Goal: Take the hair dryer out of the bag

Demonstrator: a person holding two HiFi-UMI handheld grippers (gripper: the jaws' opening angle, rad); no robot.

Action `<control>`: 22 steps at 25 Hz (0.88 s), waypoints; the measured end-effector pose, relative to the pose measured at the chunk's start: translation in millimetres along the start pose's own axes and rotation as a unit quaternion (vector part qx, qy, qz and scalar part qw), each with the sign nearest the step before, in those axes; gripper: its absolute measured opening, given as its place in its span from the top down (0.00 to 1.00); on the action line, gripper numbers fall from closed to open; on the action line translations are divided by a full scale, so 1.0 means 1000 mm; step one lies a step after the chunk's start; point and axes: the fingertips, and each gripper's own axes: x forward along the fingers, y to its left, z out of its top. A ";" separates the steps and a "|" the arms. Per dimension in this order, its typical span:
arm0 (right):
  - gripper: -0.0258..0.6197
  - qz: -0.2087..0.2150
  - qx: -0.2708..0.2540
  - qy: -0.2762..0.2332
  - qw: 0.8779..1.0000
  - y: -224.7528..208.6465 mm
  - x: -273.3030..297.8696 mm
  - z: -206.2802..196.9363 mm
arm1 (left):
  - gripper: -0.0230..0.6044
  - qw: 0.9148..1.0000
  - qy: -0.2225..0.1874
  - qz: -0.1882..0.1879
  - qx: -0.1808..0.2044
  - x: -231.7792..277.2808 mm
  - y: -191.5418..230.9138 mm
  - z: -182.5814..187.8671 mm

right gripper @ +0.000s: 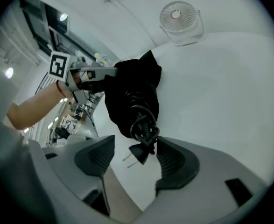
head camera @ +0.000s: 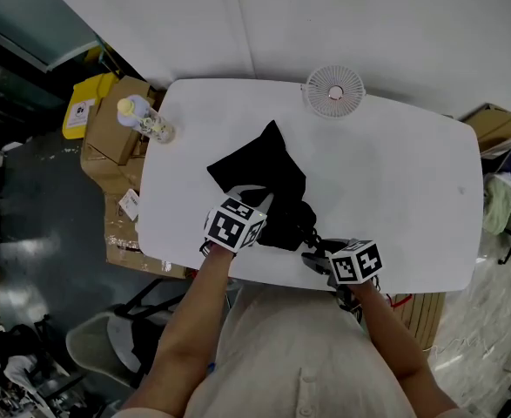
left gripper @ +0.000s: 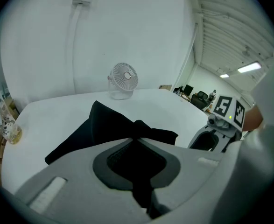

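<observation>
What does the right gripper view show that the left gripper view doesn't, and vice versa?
Only the right gripper view: a two-pronged plug and coiled cord emerging from the black bag, between the open fingers of the right gripper. Only the left gripper view: a patterned bottle on the edge of the white table. Both: the black bag clamped by the left gripper, the white fan, the white table.

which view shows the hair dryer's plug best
The right gripper view: the plug hangs close up between the right gripper's open jaws, both prongs visible below the coiled cord. In the head view it is too small to make out. The left gripper view doesn't show it.
</observation>
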 end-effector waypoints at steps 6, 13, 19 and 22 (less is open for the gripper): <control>0.52 -0.077 -0.119 0.006 0.990 -0.005 -0.012 0.009 | 0.92 1.000 0.003 -0.013 -0.009 0.000 -0.002 0.001; 0.71 -0.080 -0.190 -0.044 0.978 0.015 -0.026 0.056 | 0.92 1.000 0.006 -0.019 -0.012 0.001 -0.004 0.001; 0.67 -0.082 -0.237 -0.042 0.967 0.022 -0.007 0.076 | 0.92 1.000 0.005 -0.023 -0.014 0.001 -0.005 0.001; 0.64 -0.084 -0.252 -0.033 0.963 0.022 0.004 0.081 | 0.92 0.999 0.002 -0.025 -0.022 0.001 -0.005 0.001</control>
